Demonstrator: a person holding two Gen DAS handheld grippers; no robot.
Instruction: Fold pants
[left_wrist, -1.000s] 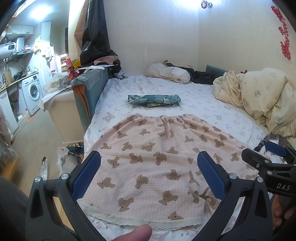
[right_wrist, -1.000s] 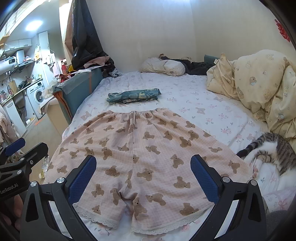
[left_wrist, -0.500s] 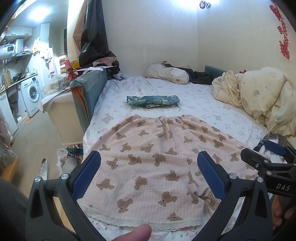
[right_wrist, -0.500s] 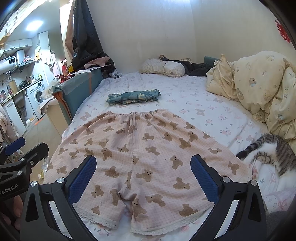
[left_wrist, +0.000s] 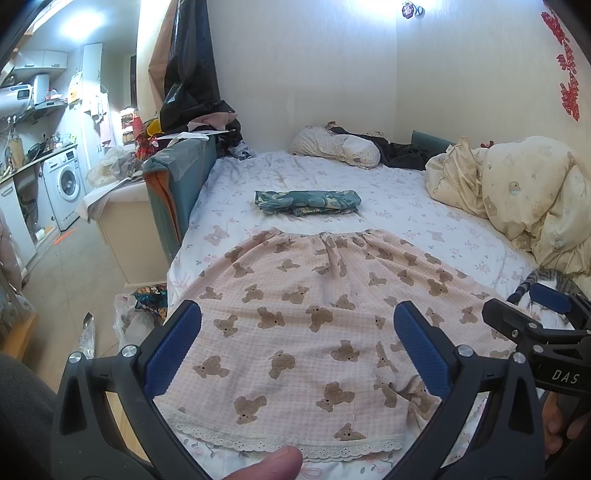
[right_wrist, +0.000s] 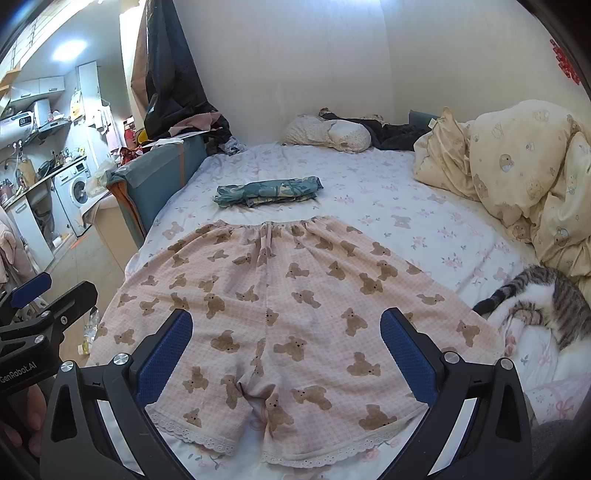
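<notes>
- Over the near edge of the bed (left_wrist: 399, 192), the left claw (left_wrist: 295, 350) hangs with its blue pads (left_wrist: 171, 354) spread wide apart, nothing between them.
- Beyond and below that gap lies the left leg of the pants (left_wrist: 303, 317), pink check with brown bears, its lace hem just ahead of the claw's frame.
- A thumb tip (left_wrist: 273, 463) shows at the bottom edge of the left wrist view, under the hem.
- The right claw (right_wrist: 286, 354) is likewise held wide, pads (right_wrist: 404, 356) apart and gripping nothing; in its view the crotch seam and both lace-edged leg openings sit between the pads, lower down on the bed.
- Each claw shows in the other's view: the right one at the far right of the left wrist view, the left one at the far left of the right wrist view, so they flank the pants' hem end.
- The pants lie flat and spread, waistband away from the claws, hems toward them.
- Just past the waistband rests a folded teal cloth (right_wrist: 267, 190), apart from the pants.
- To the right of the pants a tabby cat (right_wrist: 550, 306) lies on the sheet, near the right leg's edge.
- Further right is a heaped cream duvet (right_wrist: 517, 162); a pillow (right_wrist: 328, 133) sits at the far end by the wall.
</notes>
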